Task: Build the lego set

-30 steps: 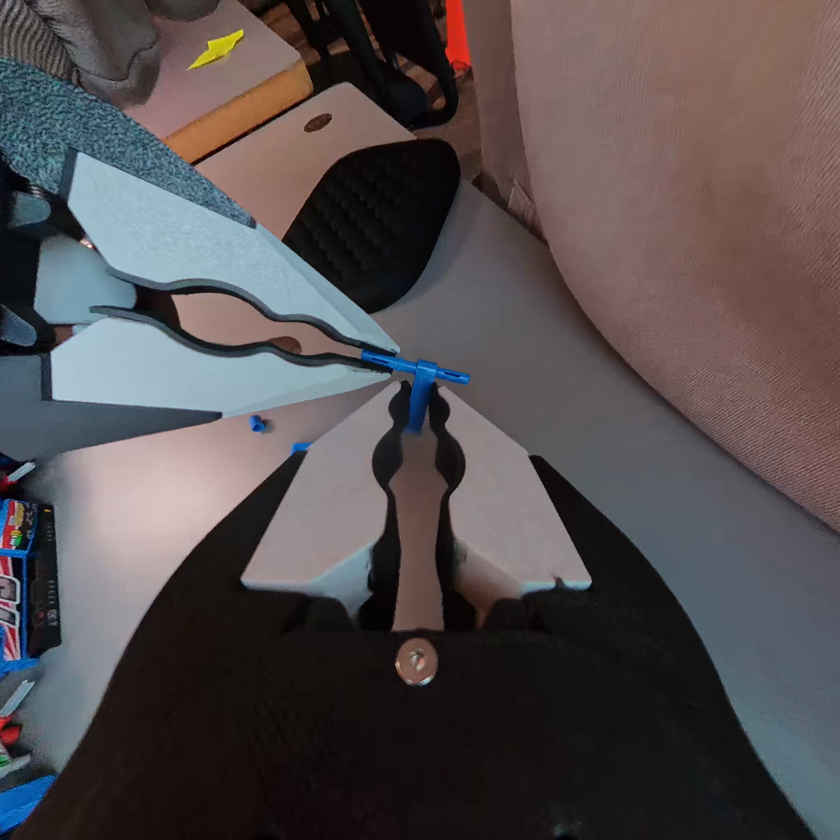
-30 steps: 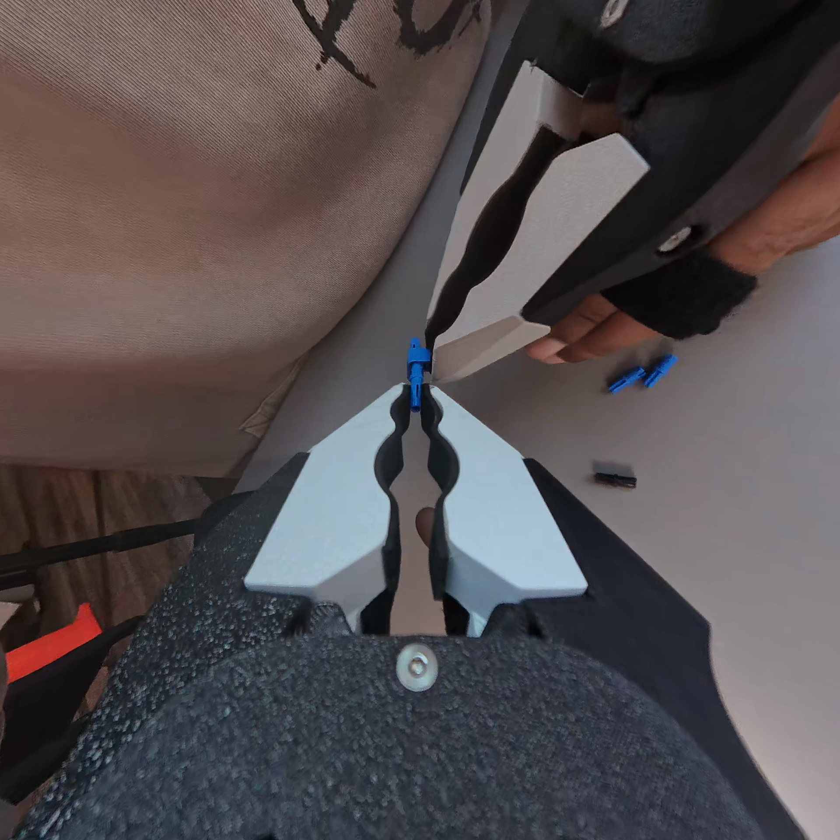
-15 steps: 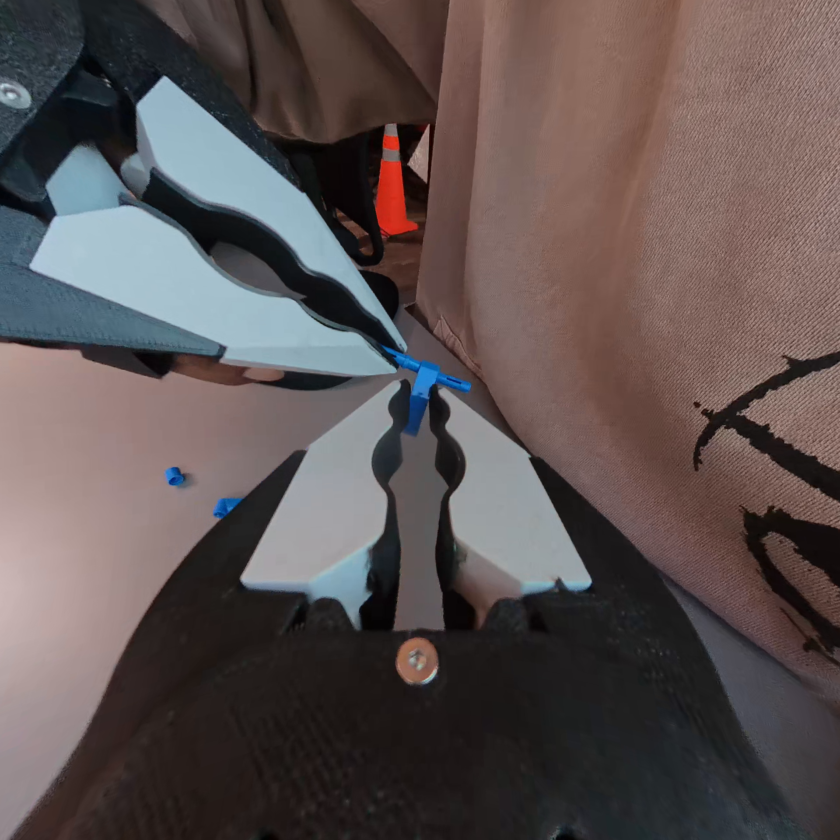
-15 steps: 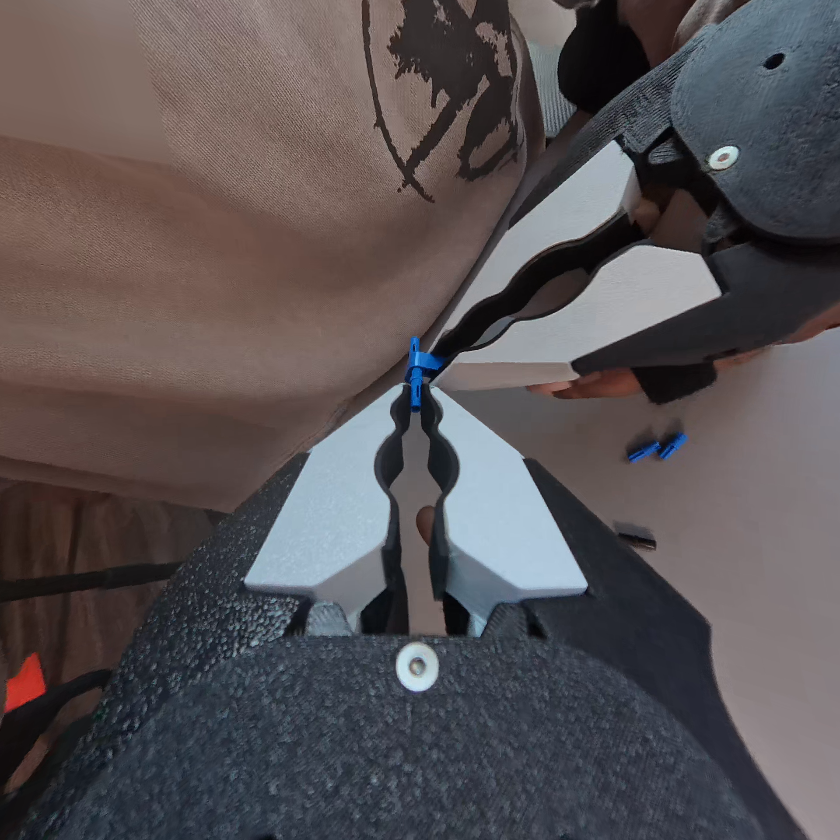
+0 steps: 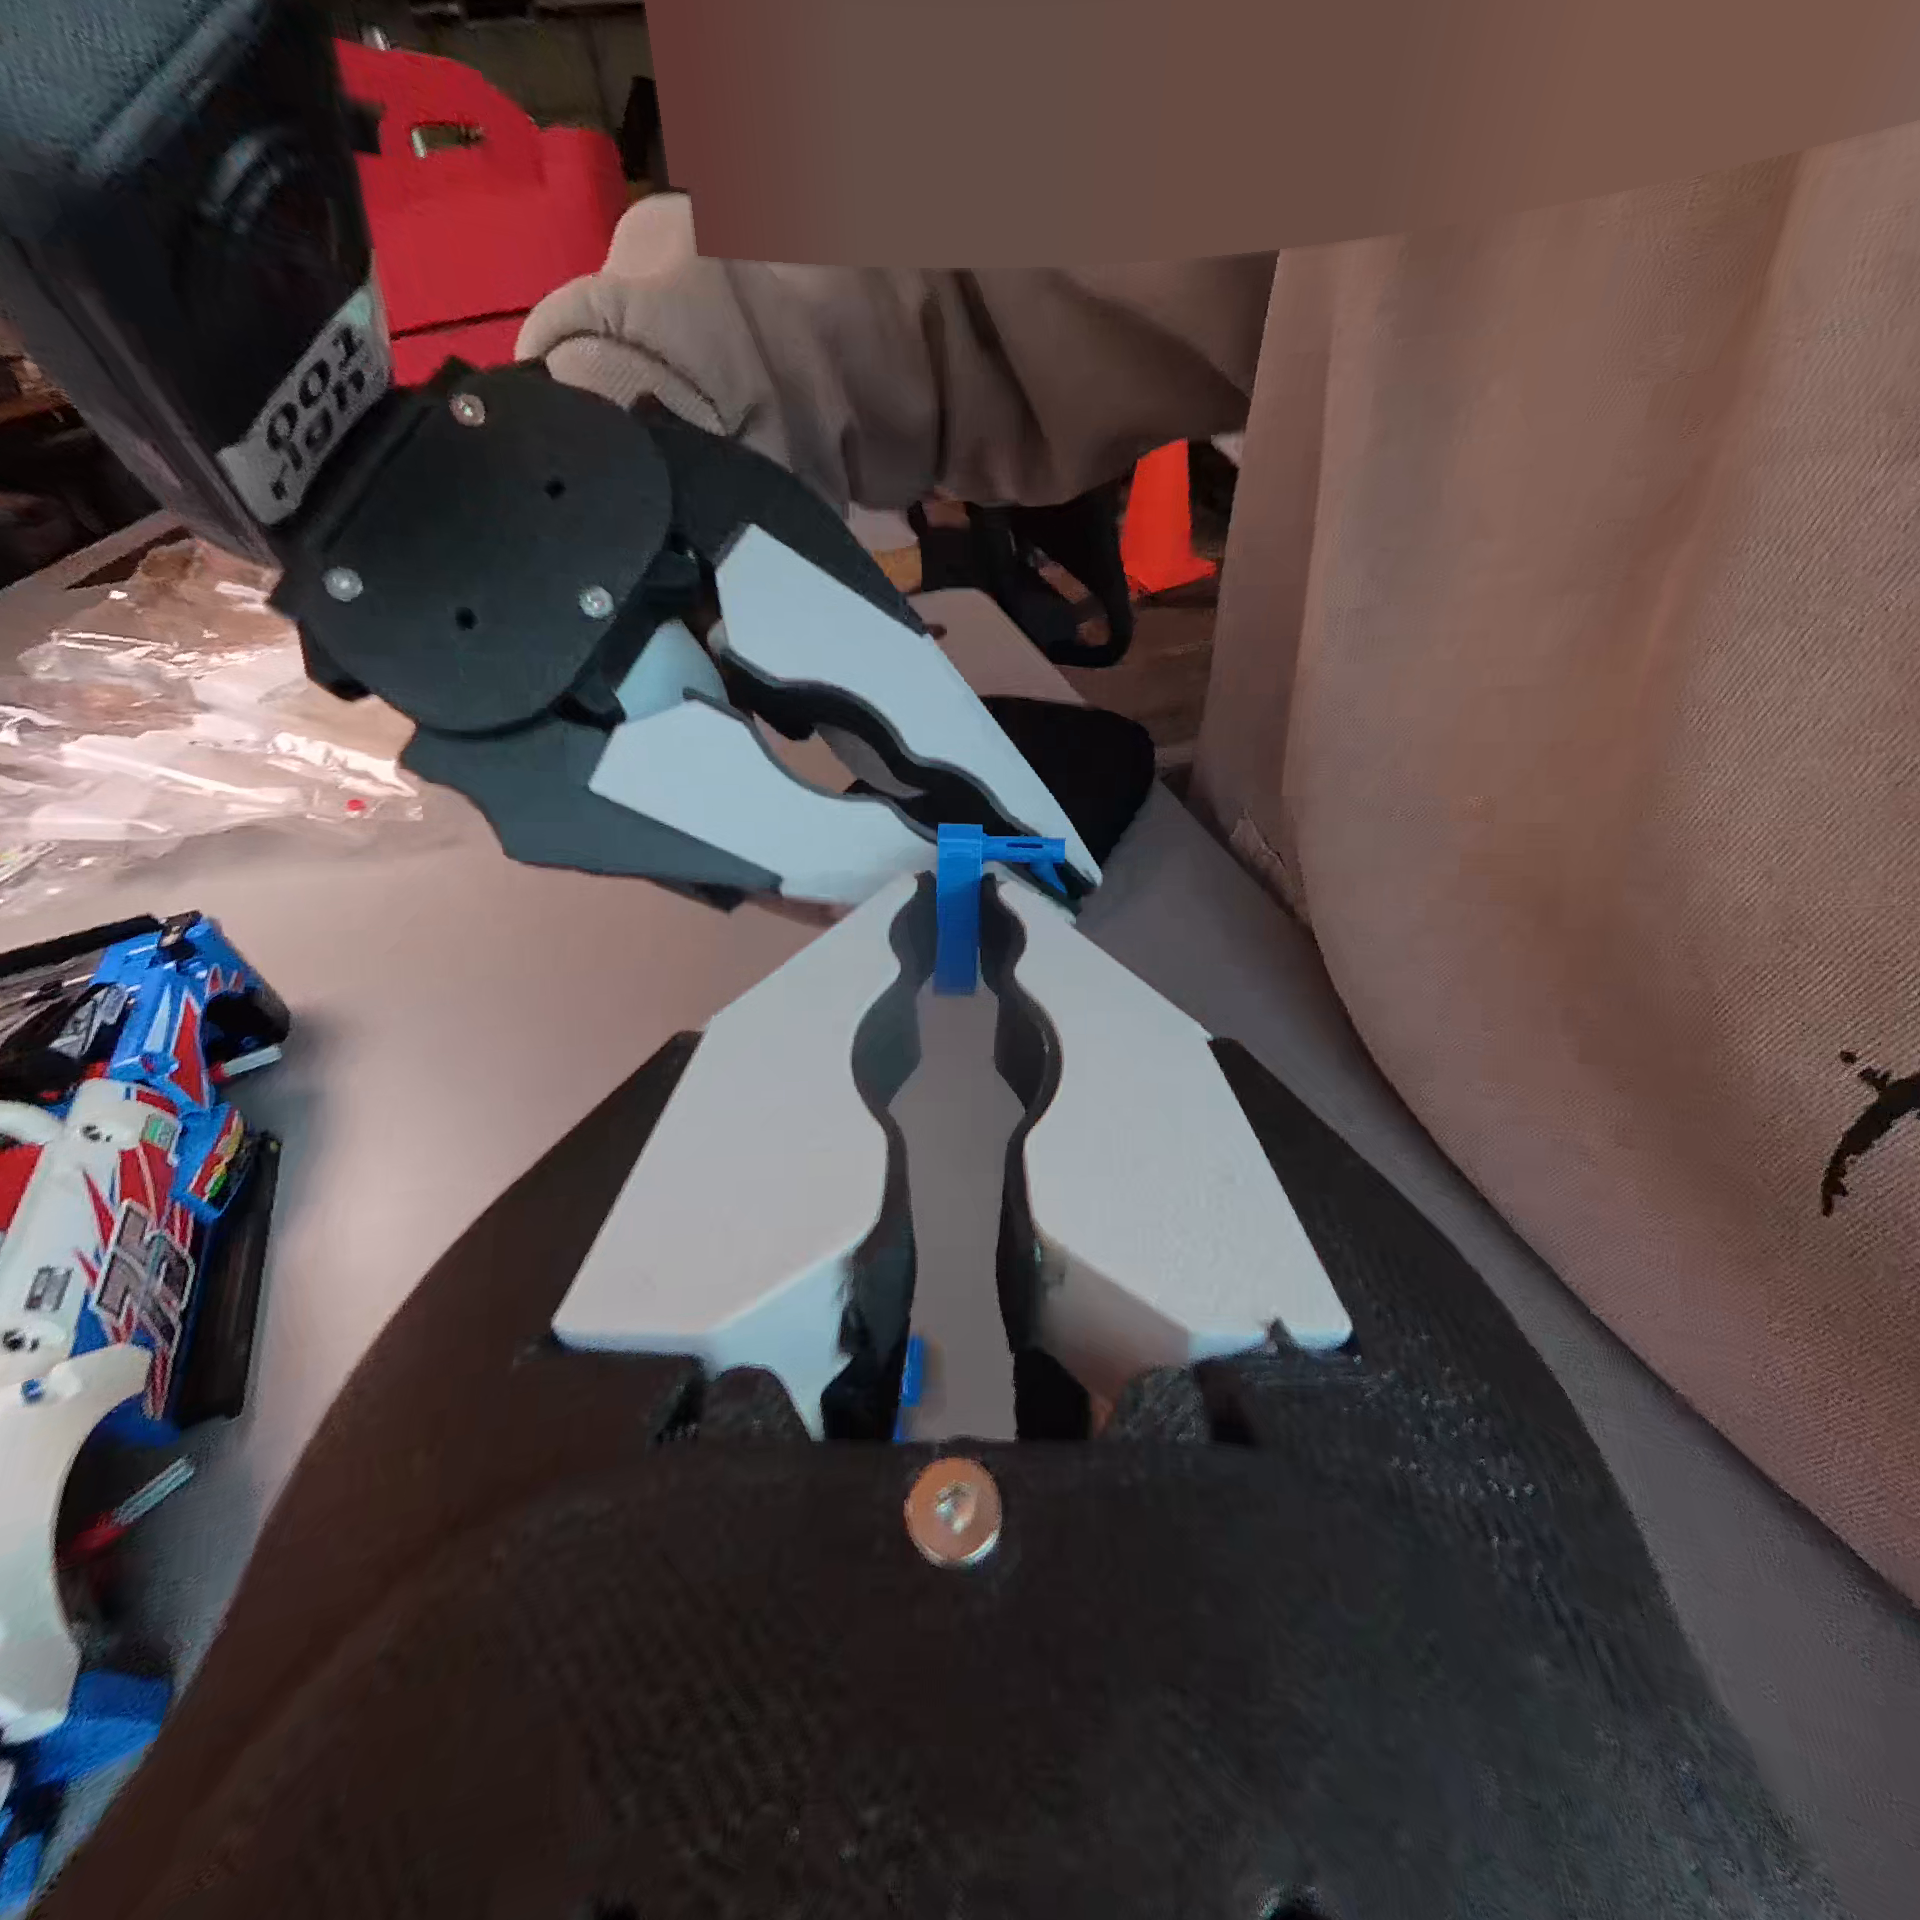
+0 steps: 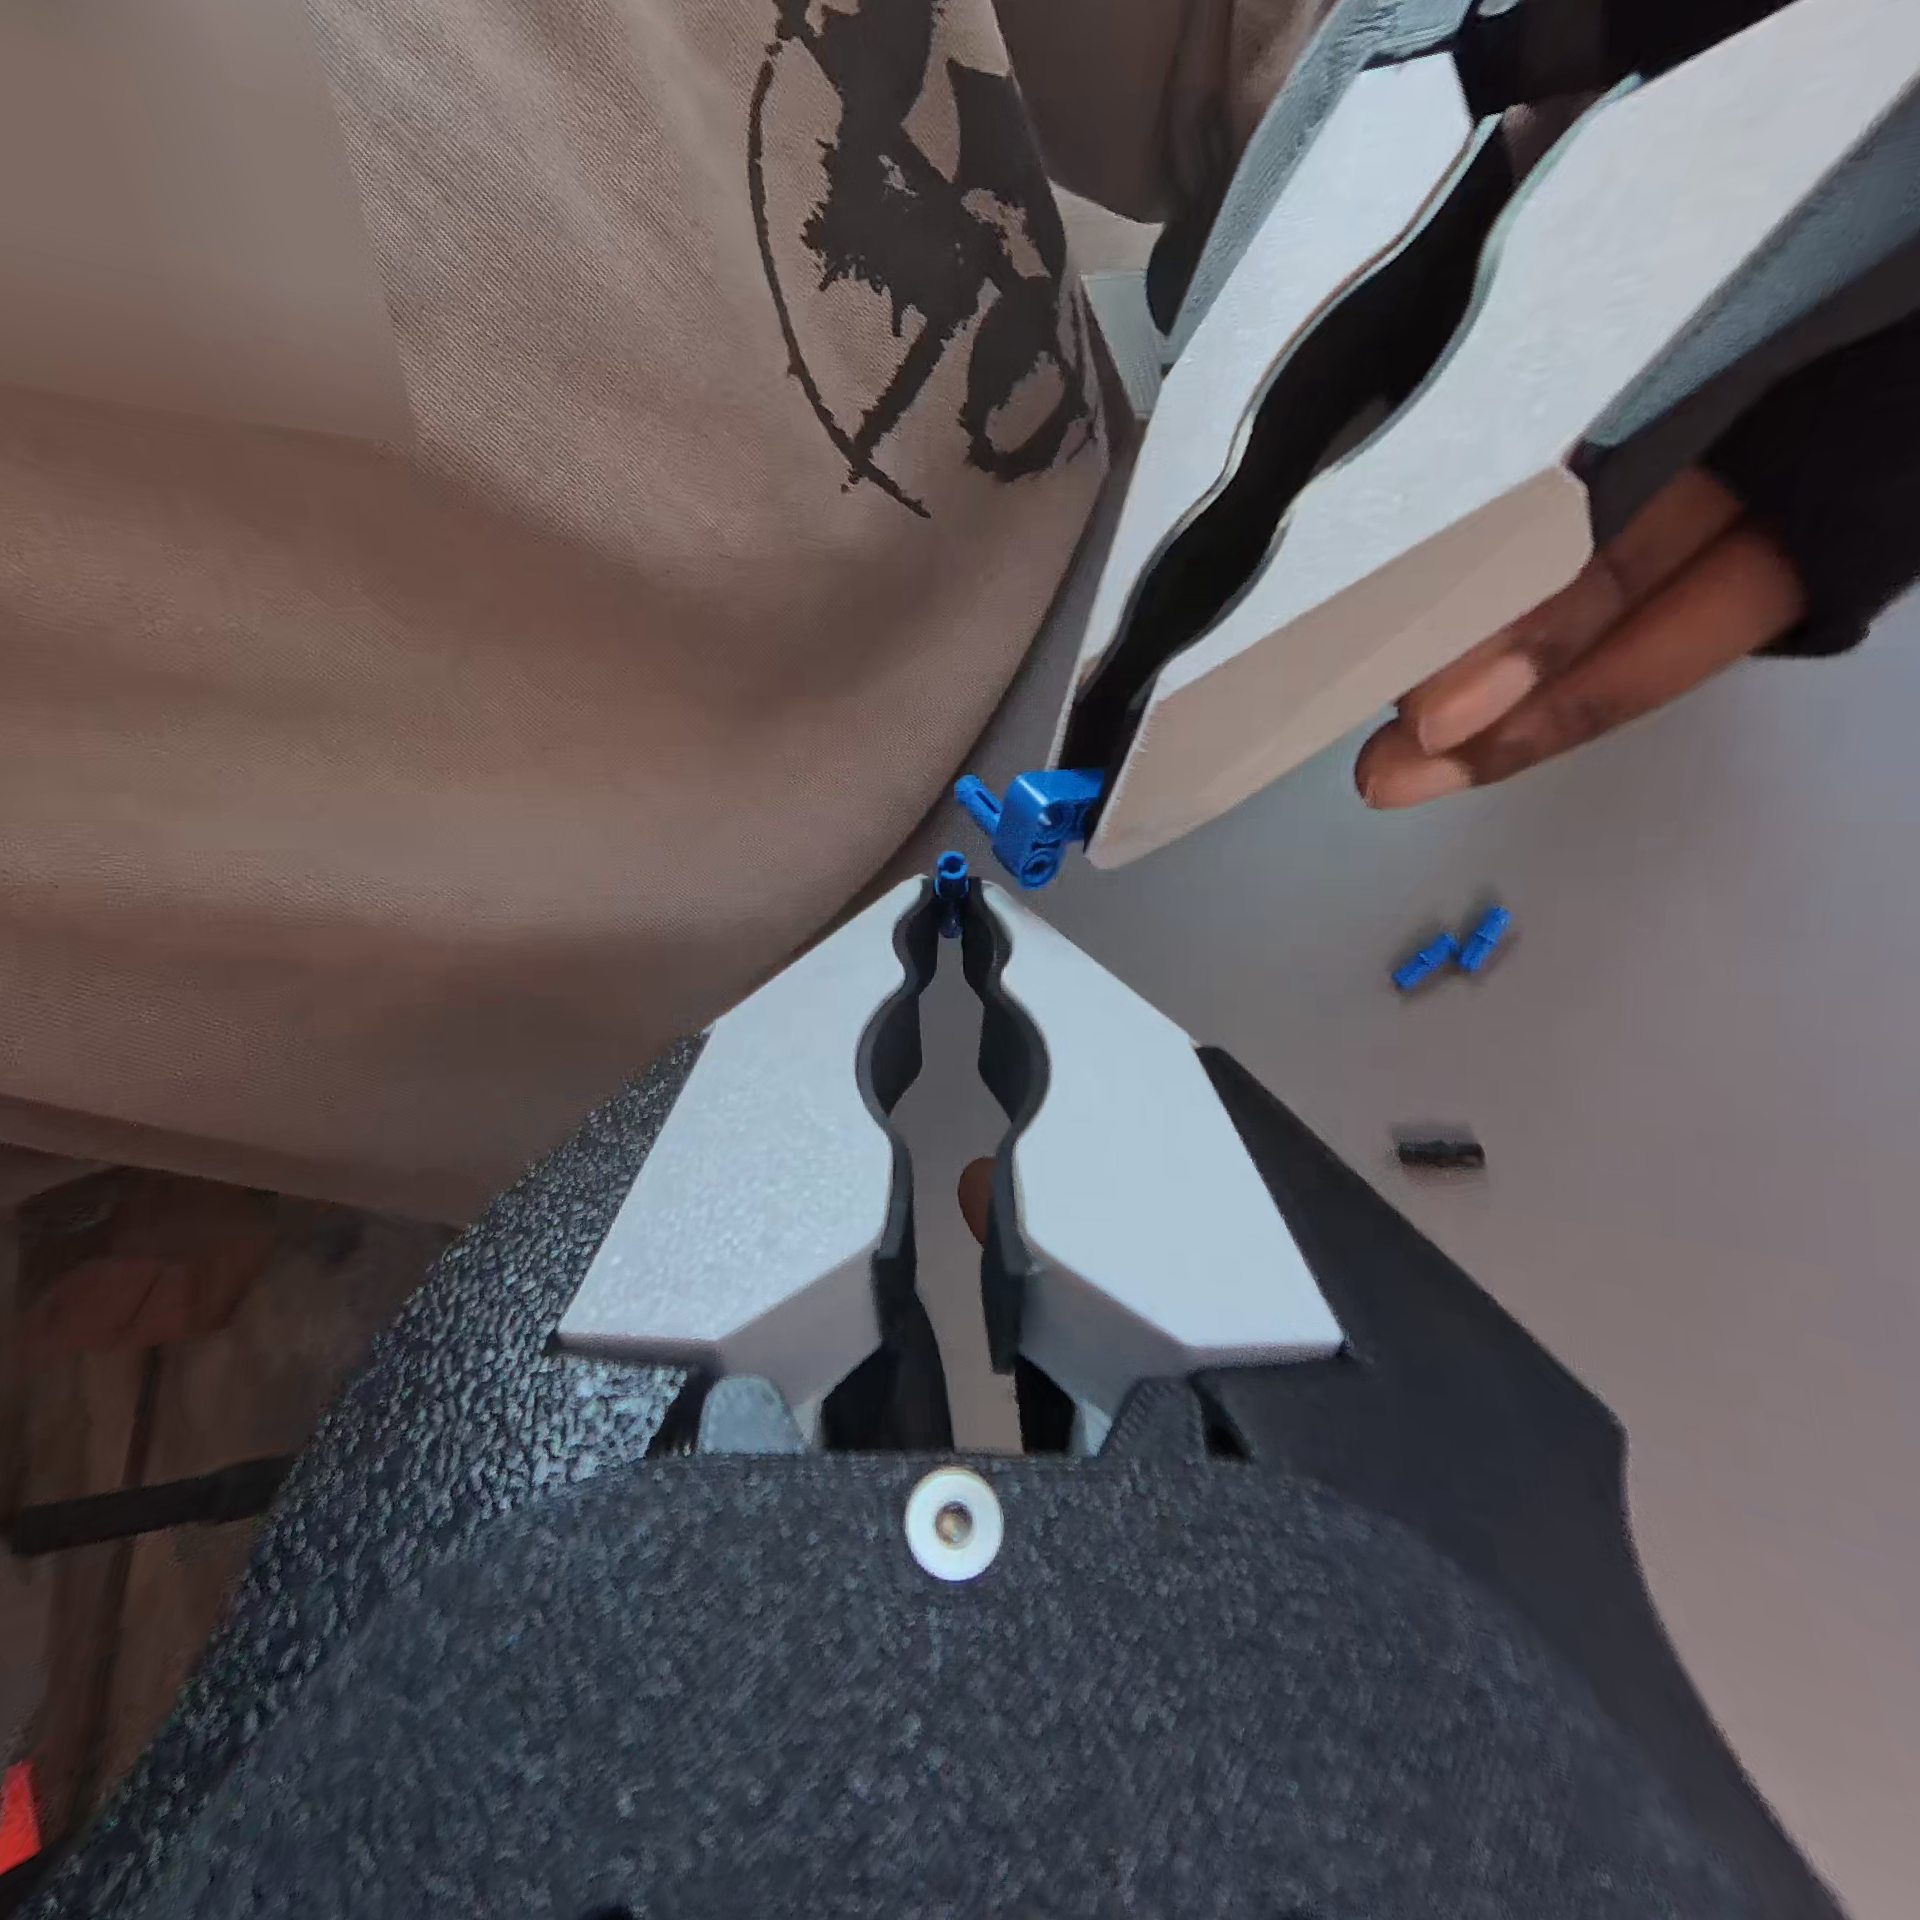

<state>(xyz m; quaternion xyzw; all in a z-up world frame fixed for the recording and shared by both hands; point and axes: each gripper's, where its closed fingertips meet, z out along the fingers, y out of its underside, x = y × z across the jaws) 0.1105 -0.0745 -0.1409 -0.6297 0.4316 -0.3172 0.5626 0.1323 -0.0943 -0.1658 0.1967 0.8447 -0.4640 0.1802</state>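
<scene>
A blue connector (image 5: 956, 925) is pinched by the left claw (image 5: 956, 883); a blue pin (image 6: 949, 891) is gripped by the right claw (image 6: 951, 883) (tips nearly touching).

Each camera rides on its own gripper, just behind the jaws, looking forward along them from very close.

The left wrist view faces across the grey surface (image 5: 499, 997) toward the person's tan shirt (image 5: 1558, 727), with the right gripper (image 5: 1081, 883) entering from upper left and the lego car (image 5: 114, 1195) at the left edge.

The right wrist view looks up at the same shirt (image 6: 468, 520), with the left gripper (image 6: 1091, 821) coming in from upper right.

Both views share the small blue connector (image 5: 956, 914) (image 6: 1034, 826) where the jaw tips meet, the shirt, and the surface.
</scene>
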